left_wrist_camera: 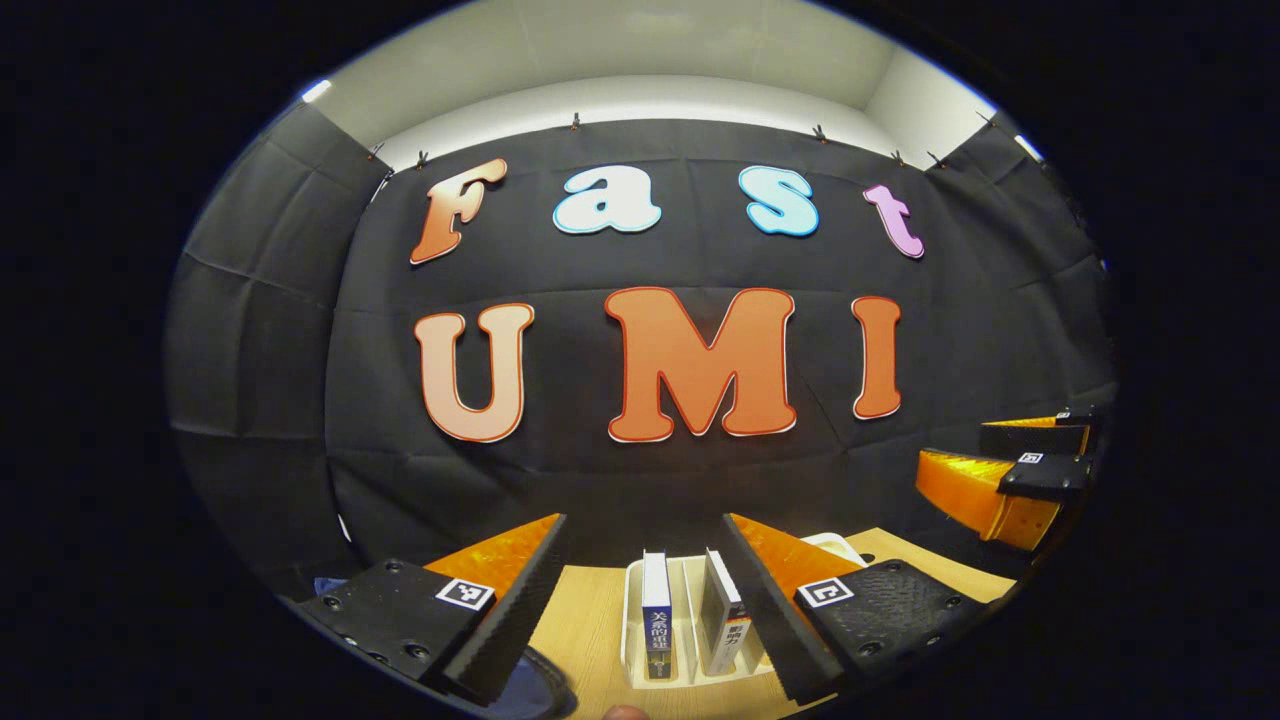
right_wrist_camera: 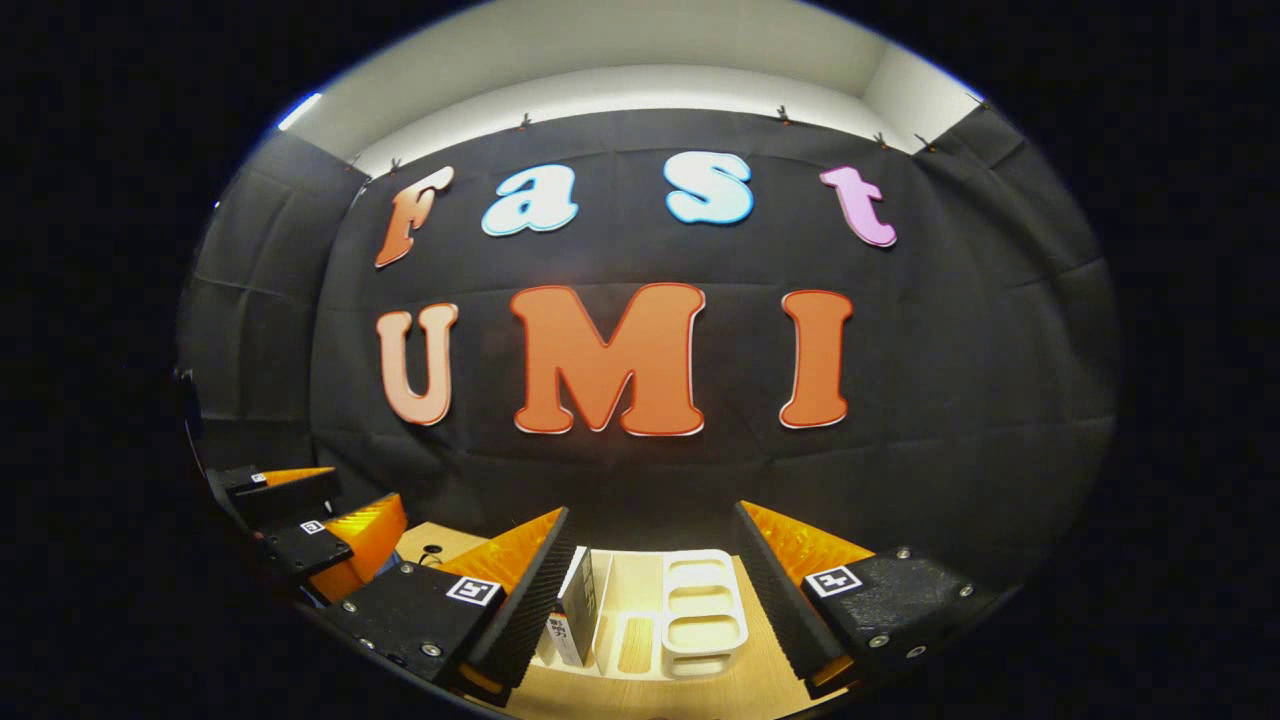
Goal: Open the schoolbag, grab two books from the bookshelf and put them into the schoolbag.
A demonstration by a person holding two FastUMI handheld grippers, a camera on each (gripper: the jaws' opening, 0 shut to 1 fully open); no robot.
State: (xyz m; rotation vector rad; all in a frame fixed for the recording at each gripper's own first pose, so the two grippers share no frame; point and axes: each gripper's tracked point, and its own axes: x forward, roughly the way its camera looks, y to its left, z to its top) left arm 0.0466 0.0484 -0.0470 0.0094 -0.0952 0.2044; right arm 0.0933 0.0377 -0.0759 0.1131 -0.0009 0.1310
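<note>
I had the surface (left_wrist_camera: 590,620) under both grippers, and the white bookshelf (right_wrist_camera: 700,610) stood between the right gripper (right_wrist_camera: 650,590)'s spread, empty fingers. Two books (left_wrist_camera: 656,615) stood upright in it, between the left gripper (left_wrist_camera: 645,590)'s spread fingers. I judged nothing packed yet; a dark blue thing sat below the left finger, perhaps the schoolbag. Spine lettering was too small for me to read.

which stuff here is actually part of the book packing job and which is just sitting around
Part of the job:
- two upright books: dark-spined book, white book
- white bookshelf rack holding them
- left gripper and right gripper, both open

Just there:
- side compartments of the rack
- wooden table
</note>
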